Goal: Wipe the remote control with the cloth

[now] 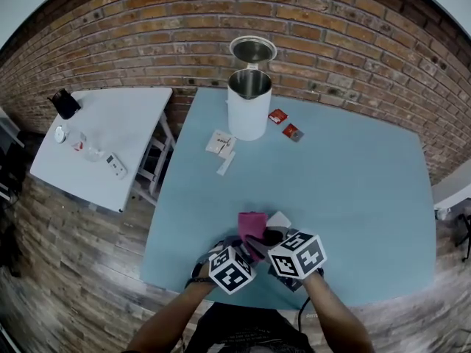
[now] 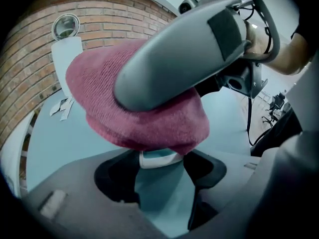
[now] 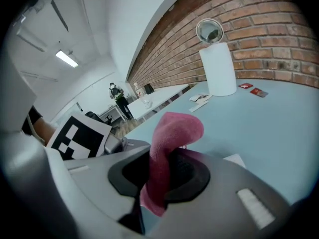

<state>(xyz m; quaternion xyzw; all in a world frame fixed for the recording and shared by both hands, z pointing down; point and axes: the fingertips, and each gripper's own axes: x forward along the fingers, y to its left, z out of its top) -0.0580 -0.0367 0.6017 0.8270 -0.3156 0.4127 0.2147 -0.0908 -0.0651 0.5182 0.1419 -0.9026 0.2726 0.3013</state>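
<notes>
At the near edge of the blue table [image 1: 353, 197], both grippers meet over the work.

Left gripper [image 2: 159, 176]: jaws closed on one end of the remote control [image 2: 158, 159], with its white edge pinched between the pads. The rest of the remote runs under the cloth and is hidden.

Right gripper [image 3: 159, 183]: jaws clamped on a fold of the pink cloth [image 3: 174, 128], with the free part bunched ahead of the tips.

In the left gripper view the cloth lies draped over the remote, and the right gripper bears on top of it. The wipe is judged under way. How much of the remote is covered cannot be determined.

Recommendations for the stroke:
- Hold the left grip firm so the remote does not pivot.
- Draw the cloth along the remote's length with light downward pressure.
- Let only fabric touch the buttons, never the hard jaw tips.

Risk noted: the cloth is held by a narrow fold and may slip out under drag. The white kettle [image 1: 249, 105] stands well apart and is no obstruction.
</notes>
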